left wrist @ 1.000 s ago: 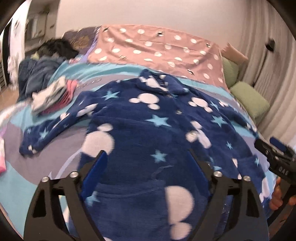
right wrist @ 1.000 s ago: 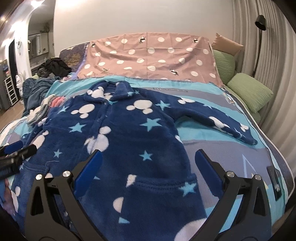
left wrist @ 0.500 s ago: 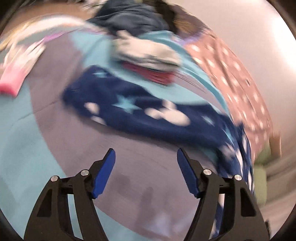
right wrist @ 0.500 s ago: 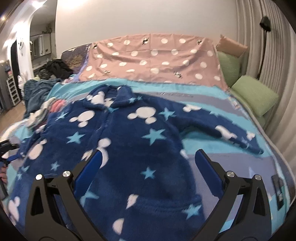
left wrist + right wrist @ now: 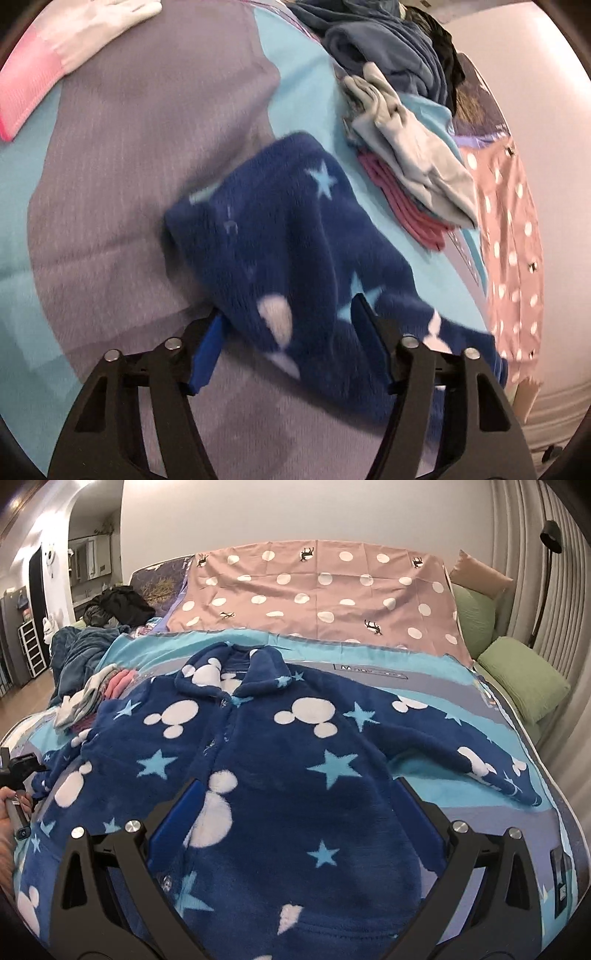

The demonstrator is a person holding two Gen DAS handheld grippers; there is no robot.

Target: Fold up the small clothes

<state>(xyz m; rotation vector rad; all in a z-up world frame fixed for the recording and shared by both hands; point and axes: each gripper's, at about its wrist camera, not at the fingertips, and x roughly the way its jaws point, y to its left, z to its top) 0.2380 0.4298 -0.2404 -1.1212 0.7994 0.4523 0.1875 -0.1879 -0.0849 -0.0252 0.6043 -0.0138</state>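
A dark blue fleece jacket [image 5: 295, 760] with white mouse heads and pale stars lies spread face up on the bed, collar toward the far side. Its left sleeve [image 5: 288, 251] runs between the jaws of my left gripper [image 5: 288, 332], which are closing around it; the blue pads [image 5: 207, 350] stand at the sleeve's edges and do not clearly press it. In the right wrist view the left gripper [image 5: 22, 768] shows at the left edge, held by a hand. My right gripper [image 5: 295, 812] hovers wide open over the jacket's body with nothing gripped.
A pile of folded grey and pink clothes [image 5: 413, 177] sits just beyond the sleeve. A pink-and-white garment [image 5: 55, 55] lies farther left. A dark blue blanket [image 5: 388, 44], a pink dotted sheet [image 5: 314, 590] and green pillows [image 5: 521, 679] line the bed's far and right sides.
My left gripper swung left from the jacket's body, rolled, and dropped onto the left sleeve while its jaws narrowed. The right gripper edged a little forward over the jacket.
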